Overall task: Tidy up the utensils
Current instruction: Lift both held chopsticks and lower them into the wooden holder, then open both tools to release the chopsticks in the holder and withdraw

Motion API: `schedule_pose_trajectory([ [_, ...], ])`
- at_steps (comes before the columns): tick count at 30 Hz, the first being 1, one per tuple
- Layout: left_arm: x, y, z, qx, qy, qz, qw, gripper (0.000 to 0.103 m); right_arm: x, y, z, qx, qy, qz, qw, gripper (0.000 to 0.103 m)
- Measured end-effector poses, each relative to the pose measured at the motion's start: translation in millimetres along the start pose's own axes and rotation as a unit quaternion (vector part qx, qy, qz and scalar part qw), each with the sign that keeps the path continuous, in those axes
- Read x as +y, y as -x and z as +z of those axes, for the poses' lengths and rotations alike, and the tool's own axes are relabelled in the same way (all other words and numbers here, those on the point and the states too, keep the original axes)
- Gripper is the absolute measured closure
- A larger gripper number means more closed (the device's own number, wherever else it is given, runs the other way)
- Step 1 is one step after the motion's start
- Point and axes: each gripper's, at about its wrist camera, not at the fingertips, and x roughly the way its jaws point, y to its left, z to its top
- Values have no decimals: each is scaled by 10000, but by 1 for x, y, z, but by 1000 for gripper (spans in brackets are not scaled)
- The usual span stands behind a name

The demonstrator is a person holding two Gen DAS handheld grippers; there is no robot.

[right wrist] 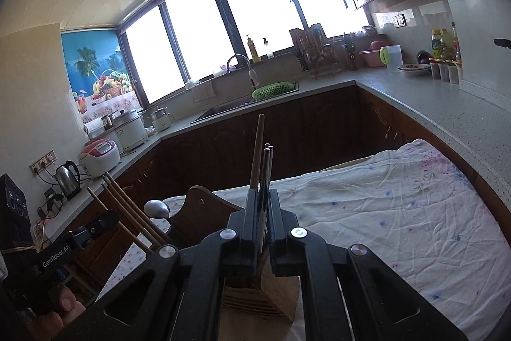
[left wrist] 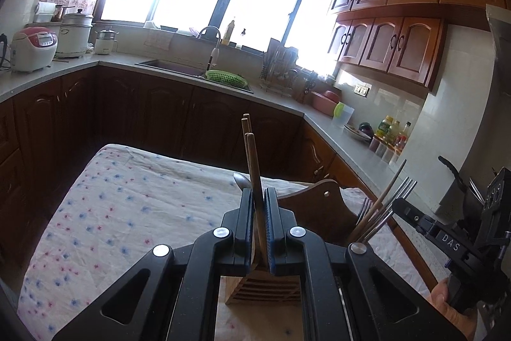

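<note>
Chopsticks [left wrist: 252,168] stood pinched in my left gripper [left wrist: 258,232] right above the wooden holder [left wrist: 265,288]; my right gripper [right wrist: 263,229] clamped forks [right wrist: 266,168] and one wooden stick just over that same holder.

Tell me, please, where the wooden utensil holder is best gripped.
Probably its raised back panel, pinched from above beside the hole: that thin board stands upright, while the slatted box below looks too wide for the jaws.

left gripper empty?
No, the left gripper is shut on wooden chopsticks standing above the wooden holder.
</note>
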Motion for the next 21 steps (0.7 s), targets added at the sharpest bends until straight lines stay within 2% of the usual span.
schedule_pose_trajectory([
  [6, 6, 0, 1, 28, 5, 14, 10000, 97, -1, -1, 3, 75, -51, 14, 10000, 98],
  [11, 8, -8, -5, 231, -24, 6, 9997, 96, -2, -1, 4, 105, -67, 22, 9999, 98],
  [13, 9, -11, -6, 367, 7, 41, 9993, 90, -3, -1, 5, 132, -107, 59, 9998, 97],
  [16, 9, -5, -2, 397, 145, 88, 9991, 80, -6, 0, 5, 178, -215, 121, 9995, 86],
  [18, 12, 3, 1, 369, 219, 53, 9991, 70, -9, 4, 5, 160, -313, 194, 9992, 62],
  [20, 11, 13, -2, 311, 262, 83, 9991, 55, -13, 11, 5, 59, -395, 223, 9990, 50],
  [21, 12, 19, -3, 274, 289, 88, 9992, 52, -15, 15, 5, 9, -419, 229, 9989, 48],
])
